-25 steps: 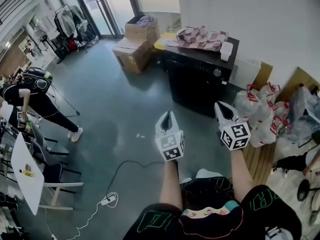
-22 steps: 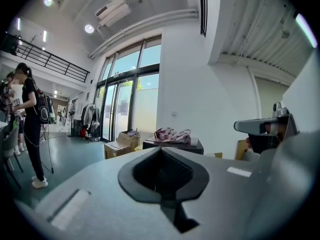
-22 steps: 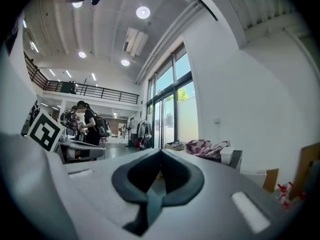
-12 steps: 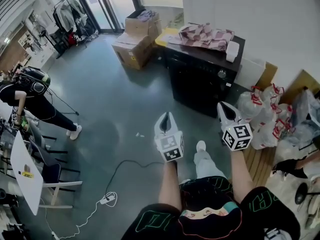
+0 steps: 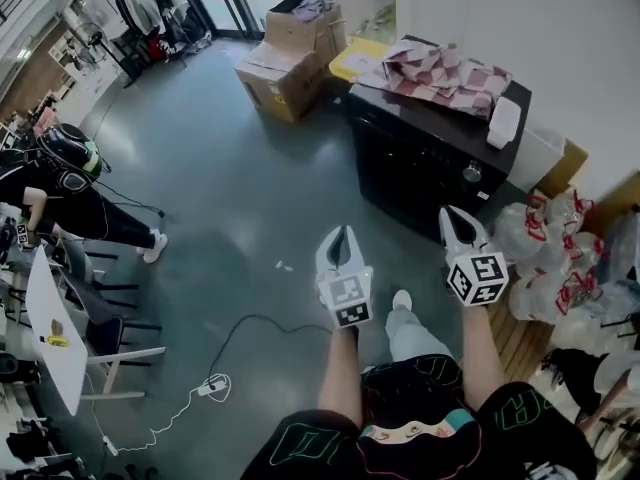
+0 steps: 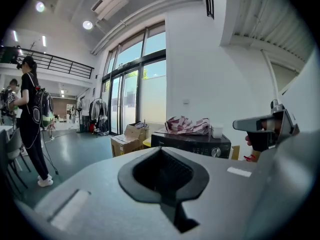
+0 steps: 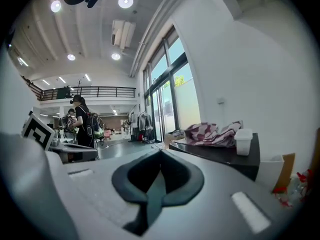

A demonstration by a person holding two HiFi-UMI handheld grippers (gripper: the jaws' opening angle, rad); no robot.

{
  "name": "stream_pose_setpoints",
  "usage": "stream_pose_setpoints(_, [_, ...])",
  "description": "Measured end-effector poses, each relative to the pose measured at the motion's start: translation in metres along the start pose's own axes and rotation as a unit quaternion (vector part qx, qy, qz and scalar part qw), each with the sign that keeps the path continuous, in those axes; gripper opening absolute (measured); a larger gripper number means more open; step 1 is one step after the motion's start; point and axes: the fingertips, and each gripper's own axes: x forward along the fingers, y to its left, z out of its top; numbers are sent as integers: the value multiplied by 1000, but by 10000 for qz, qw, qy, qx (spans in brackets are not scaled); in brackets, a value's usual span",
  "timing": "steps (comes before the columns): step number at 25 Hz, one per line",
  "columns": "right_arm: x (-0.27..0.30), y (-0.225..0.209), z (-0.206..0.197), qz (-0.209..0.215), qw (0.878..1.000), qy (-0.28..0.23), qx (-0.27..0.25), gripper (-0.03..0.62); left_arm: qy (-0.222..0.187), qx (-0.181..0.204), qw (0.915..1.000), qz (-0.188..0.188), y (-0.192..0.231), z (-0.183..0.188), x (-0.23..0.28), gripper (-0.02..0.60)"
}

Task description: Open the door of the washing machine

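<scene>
A black washing machine stands against the white wall, its front door closed, with a round knob near its top right. Checked pink cloth and a white tub lie on its top. The machine also shows in the left gripper view and the right gripper view. My left gripper is shut and empty, held in the air well short of the machine's front. My right gripper is shut and empty too, closer to the machine's lower right corner.
Cardboard boxes sit on the floor left of the machine. Tied plastic bags pile up to its right. A power strip and cable lie on the grey floor. A person stands by a white table at the left.
Both grippers have come forward toward the washing machine, which now sits larger and nearer in the head view. Both stayed shut.
</scene>
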Motion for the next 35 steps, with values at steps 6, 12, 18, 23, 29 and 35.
stream_pose_setpoints(6, [67, -52, -23, 29, 9992, 295, 260, 2, 398, 36, 9987, 318, -4, -14, 70, 11])
stream_pose_setpoints(12, [128, -105, -20, 26, 9983, 284, 509, 2, 515, 240, 9981, 223, -24, 3, 142, 11])
stream_pose_setpoints(18, [175, -119, -16, 173, 9980, 241, 560, 2, 563, 476, 9972, 116, -30, 18, 188, 11])
stream_pose_setpoints(23, [202, -126, -20, 190, 9978, 329, 536, 2, 630, 485, 9968, 75, -22, 20, 218, 11])
stream_pose_setpoints(29, [216, -141, -53, -135, 9962, 705, 501, 2, 1052, 412, 9936, -43, -2, -11, 262, 11])
stream_pose_setpoints(35, [240, -152, -88, -675, 9893, 1167, 550, 2, 1495, 540, 9832, -898, -16, -46, 326, 11])
